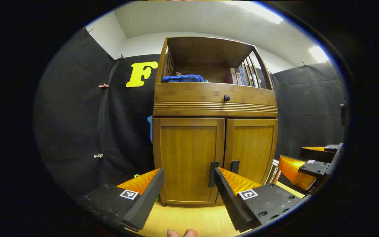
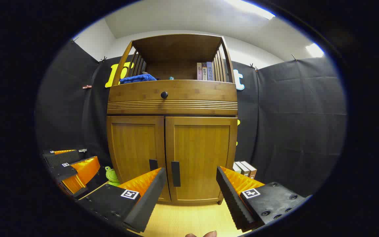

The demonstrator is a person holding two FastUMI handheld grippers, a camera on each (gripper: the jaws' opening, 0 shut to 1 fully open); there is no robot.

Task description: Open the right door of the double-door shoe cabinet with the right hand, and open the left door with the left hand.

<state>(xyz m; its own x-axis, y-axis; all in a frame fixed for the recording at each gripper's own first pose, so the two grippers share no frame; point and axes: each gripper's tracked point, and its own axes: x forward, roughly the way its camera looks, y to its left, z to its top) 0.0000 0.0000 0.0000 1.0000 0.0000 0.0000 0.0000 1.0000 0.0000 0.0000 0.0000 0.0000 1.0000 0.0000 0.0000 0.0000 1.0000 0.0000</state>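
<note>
You face a brown wooden double-door shoe cabinet (image 2: 171, 144) with a smooth, softly glossy varnish and visible grain. Its two flat dark door handles (image 2: 175, 173) look matt, and the round dark knob (image 2: 164, 94) above them has a slight shine. A blue cloth (image 2: 137, 78) on the top shelf looks fluffy like terry. The pale yellow floor (image 2: 189, 217) under your grippers looks like smooth, matt wood laminate.
</note>
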